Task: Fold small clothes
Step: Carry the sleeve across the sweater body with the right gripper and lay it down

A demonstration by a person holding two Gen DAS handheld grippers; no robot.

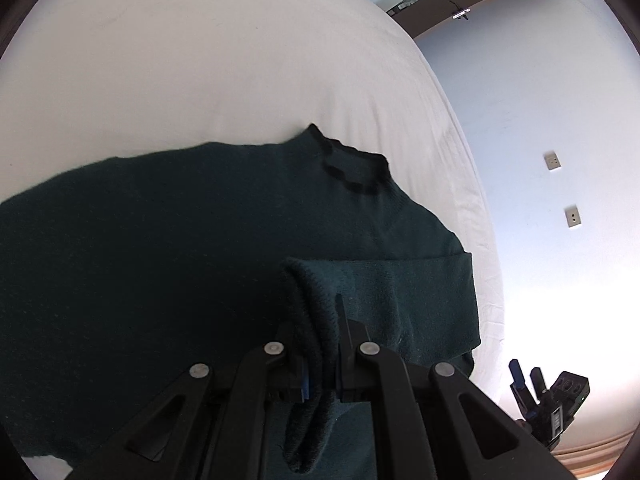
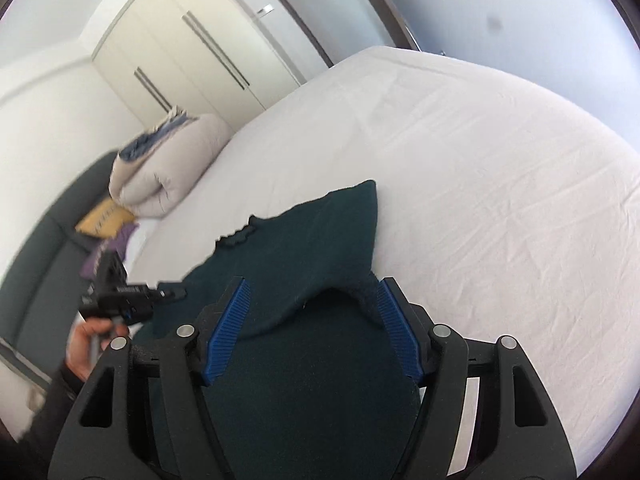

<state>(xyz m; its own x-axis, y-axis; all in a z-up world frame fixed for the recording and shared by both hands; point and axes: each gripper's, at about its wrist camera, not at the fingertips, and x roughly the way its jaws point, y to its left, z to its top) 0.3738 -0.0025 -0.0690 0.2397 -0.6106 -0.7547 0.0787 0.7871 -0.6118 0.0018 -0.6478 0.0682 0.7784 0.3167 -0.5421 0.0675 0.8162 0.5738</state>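
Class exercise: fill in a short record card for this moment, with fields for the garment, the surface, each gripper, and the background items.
garment: dark green sweater, lying on the bed, one sleeve folded across it
surface: white bed sheet
left gripper: shut on a sweater cuff
right gripper: open, blue pads apart, sweater fabric between them
background: rolled duvet, wardrobe doors

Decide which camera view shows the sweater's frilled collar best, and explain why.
The left wrist view: the collar of the dark green sweater lies in sharp focus against the white bed. The right wrist view shows it smaller, edge-on and motion-blurred.
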